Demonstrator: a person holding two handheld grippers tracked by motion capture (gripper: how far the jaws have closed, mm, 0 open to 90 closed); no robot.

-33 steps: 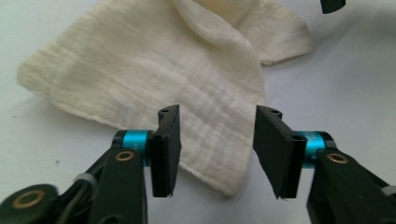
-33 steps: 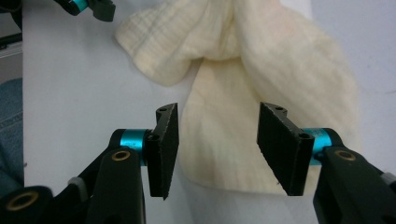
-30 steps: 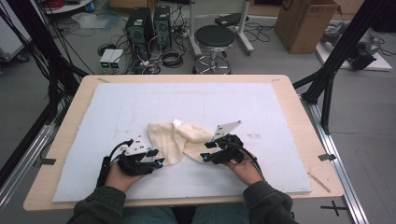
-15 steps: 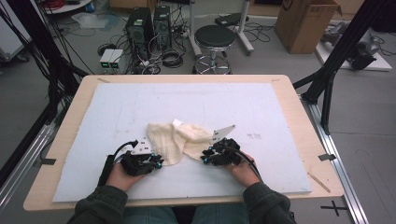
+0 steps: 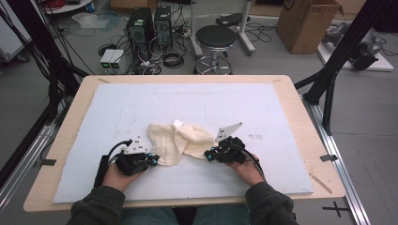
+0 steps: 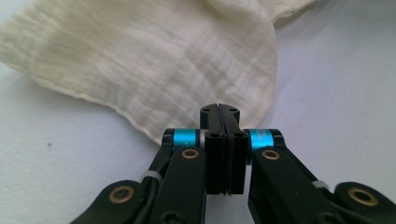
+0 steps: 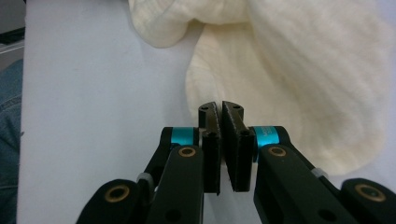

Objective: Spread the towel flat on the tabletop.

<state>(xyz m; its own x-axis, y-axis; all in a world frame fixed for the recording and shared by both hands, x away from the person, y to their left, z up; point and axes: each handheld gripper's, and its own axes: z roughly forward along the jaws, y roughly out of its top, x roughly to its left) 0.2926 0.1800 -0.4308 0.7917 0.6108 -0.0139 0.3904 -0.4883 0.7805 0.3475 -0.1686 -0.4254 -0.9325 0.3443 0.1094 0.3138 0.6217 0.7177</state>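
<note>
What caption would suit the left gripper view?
Left gripper, jaws just closed, at the edge of a cream cloth on a pale mat.

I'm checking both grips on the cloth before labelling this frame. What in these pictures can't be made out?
- Left hand-held gripper: its own view shows the jaws together at the cream cloth edge; whether fabric is pinched is hidden by the pads.
- Right hand-held gripper: the tips almost meet over the cloth; a pinch is not clear.
- High view: both jaw tips are too small and dark.
- White tag on the cloth: print too small.
</note>
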